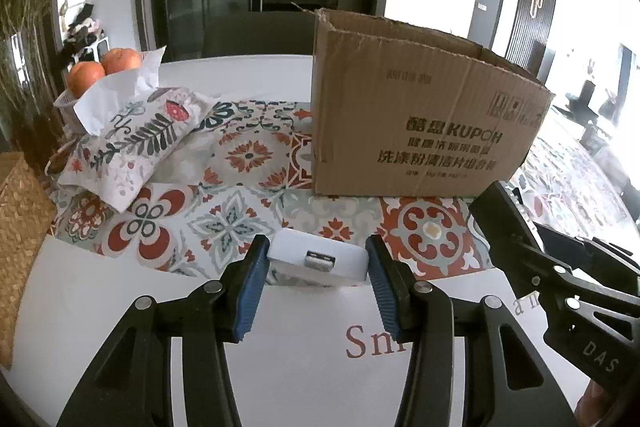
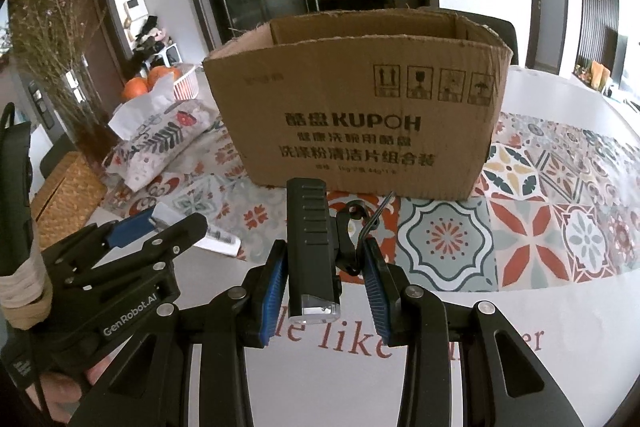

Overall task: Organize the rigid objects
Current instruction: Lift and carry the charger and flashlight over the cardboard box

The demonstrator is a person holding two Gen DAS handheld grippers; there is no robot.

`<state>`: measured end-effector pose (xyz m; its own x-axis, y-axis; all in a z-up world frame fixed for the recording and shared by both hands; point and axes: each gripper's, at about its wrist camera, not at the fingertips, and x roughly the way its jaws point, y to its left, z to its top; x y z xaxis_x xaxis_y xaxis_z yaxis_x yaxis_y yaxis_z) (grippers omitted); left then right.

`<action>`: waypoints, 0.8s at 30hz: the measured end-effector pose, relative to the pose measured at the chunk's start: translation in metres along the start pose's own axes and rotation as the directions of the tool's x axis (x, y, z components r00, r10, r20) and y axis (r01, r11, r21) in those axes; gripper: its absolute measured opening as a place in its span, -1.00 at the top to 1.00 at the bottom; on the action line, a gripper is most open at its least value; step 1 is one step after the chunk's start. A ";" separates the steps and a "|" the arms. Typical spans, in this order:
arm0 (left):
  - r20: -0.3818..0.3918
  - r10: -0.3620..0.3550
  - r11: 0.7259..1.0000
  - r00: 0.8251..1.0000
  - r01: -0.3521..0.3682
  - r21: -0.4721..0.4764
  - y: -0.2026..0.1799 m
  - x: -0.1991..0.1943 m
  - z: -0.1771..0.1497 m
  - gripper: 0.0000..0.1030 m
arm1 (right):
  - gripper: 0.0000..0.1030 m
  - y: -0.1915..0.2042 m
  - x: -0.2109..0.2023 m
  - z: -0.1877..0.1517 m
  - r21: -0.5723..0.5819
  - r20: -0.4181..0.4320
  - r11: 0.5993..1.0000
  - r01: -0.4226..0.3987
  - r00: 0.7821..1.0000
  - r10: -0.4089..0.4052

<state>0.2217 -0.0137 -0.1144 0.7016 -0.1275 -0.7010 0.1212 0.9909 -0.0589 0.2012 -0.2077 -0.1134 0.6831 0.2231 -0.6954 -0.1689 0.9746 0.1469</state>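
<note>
Left hand-held gripper (image 1: 316, 277) spread around white charger (image 1: 318, 261); right hand-held gripper (image 2: 326, 287) pinching black bike light (image 2: 312, 247) before cardboard box (image 2: 356, 115), contents hidden.

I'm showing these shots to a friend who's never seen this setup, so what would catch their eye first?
Probably the big open cardboard box printed KUPOH, standing on the patterned cloth at the middle of the table. Next, what sits between the blue pads: a black bike light in the right gripper, a white charger with a USB port between the left gripper fingers. Oranges glow at far left.
</note>
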 end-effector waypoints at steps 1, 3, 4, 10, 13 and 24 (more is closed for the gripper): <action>0.005 -0.002 1.000 1.000 0.002 0.000 0.000 -0.002 0.001 0.06 | 0.26 0.001 0.000 0.001 -0.002 0.001 1.000 0.000 1.000 0.000; 0.010 -0.003 1.000 1.000 0.002 0.002 0.000 -0.003 0.002 0.06 | 0.26 0.001 -0.001 0.001 -0.001 0.004 1.000 -0.001 1.000 0.001; 0.013 -0.004 1.000 1.000 0.004 0.003 0.001 -0.004 0.003 0.06 | 0.26 0.002 -0.002 0.002 -0.001 0.004 1.000 -0.003 1.000 0.003; 0.036 -0.011 1.000 0.999 0.011 0.008 0.000 -0.012 0.011 0.06 | 0.26 0.003 -0.007 0.007 0.000 0.025 1.000 -0.006 1.000 0.006; 0.050 -0.018 1.000 0.999 0.018 0.012 -0.002 -0.017 0.015 0.06 | 0.26 0.002 -0.012 0.010 0.002 0.039 1.000 -0.005 0.999 0.005; 0.122 -0.055 0.998 0.991 0.051 0.037 -0.012 -0.042 0.044 0.06 | 0.26 0.000 -0.036 0.030 0.003 0.113 1.000 -0.002 0.994 0.001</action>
<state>0.2216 -0.0219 -0.0532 0.7742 -0.1866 -0.6048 0.1829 0.9807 -0.0685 0.1977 -0.2157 -0.0671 0.7588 0.2248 -0.6113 -0.1675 0.9743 0.1504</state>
